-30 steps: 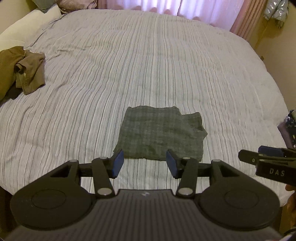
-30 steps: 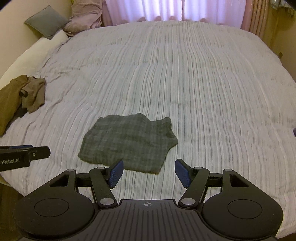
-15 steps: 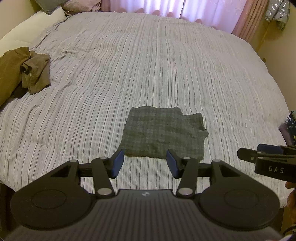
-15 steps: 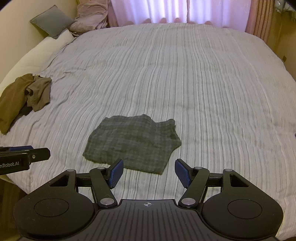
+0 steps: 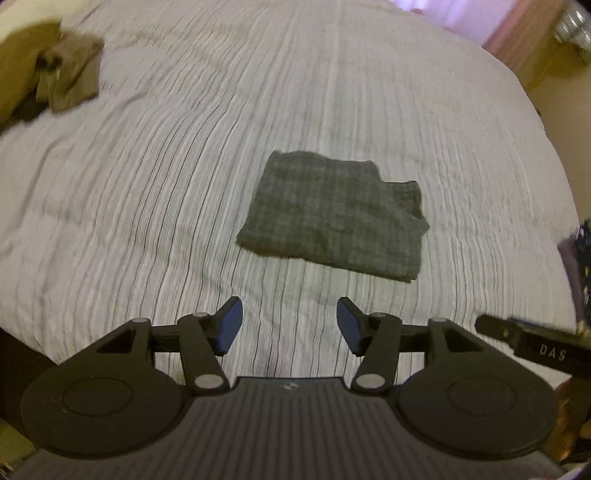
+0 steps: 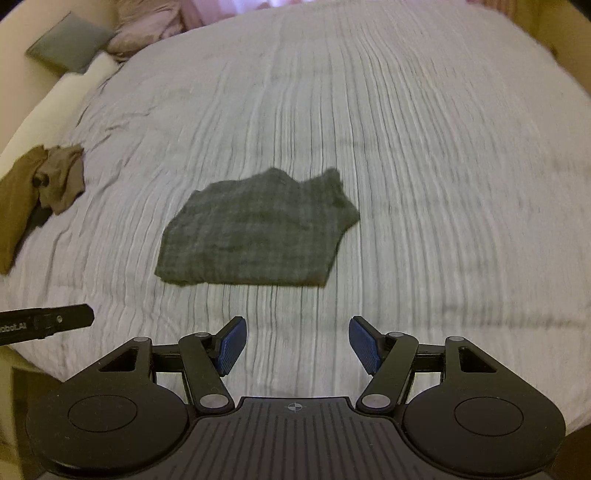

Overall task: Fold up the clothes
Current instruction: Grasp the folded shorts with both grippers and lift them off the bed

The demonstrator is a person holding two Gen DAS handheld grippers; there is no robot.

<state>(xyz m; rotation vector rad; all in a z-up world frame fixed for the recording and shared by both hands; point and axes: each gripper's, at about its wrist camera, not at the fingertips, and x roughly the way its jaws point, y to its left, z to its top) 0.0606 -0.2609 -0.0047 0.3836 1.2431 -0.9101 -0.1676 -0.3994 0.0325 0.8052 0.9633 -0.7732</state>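
Note:
A dark grey checked garment (image 5: 334, 218) lies folded into a rough rectangle on the striped bedspread (image 5: 221, 110); it also shows in the right wrist view (image 6: 255, 230). My left gripper (image 5: 290, 328) is open and empty, held above the bed's near edge, short of the garment. My right gripper (image 6: 297, 345) is open and empty, also short of the garment. A crumpled brown garment (image 5: 55, 74) lies at the bed's left side, also in the right wrist view (image 6: 40, 184).
The right gripper's body (image 5: 532, 343) shows at the right edge of the left view, the left gripper's body (image 6: 44, 321) at the left edge of the right view. Pillows (image 6: 70, 48) lie at the far left. Pink curtains (image 5: 517, 29) hang beyond the bed.
Both grippers have pulled back and tilted, so the folded grey garment sits farther ahead of the fingertips. Both stay open. The garment has not moved.

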